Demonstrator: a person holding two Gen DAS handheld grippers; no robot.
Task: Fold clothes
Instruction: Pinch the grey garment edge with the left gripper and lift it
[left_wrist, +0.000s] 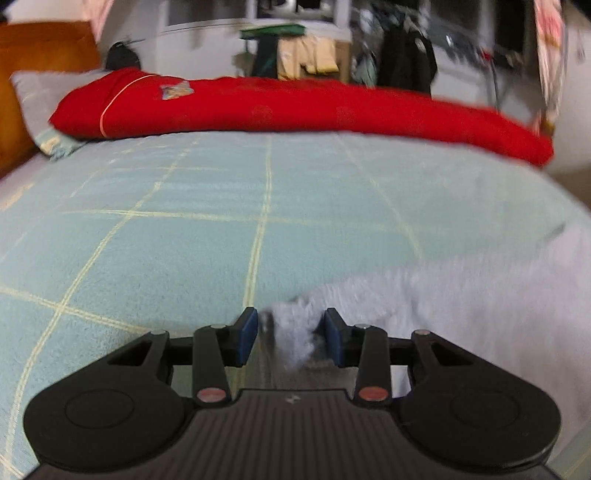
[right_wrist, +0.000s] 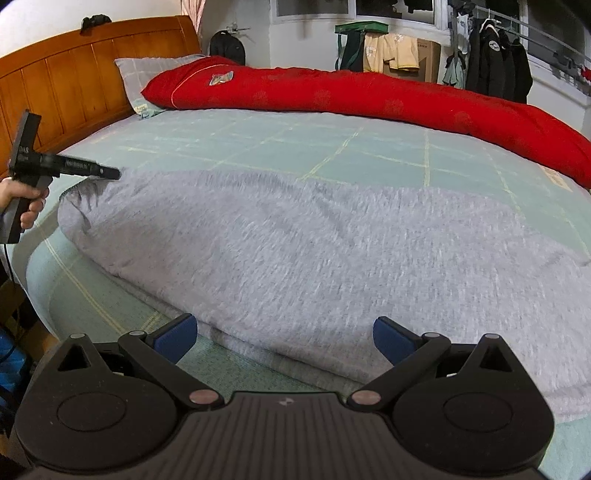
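We are pinching a corner of the grey garment (right_wrist: 314, 251) with the left gripper (left_wrist: 291, 334), the right gripper (right_wrist: 282, 338) gaping empty at its near folded edge, with further folds apparently remaining.

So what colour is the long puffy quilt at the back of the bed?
The quilt is bright red, clearest in the right wrist view.

Wooden headboard (right_wrist: 92, 70), red quilt (right_wrist: 369, 99) on bed, dark coats (right_wrist: 495, 62) hanging behind.
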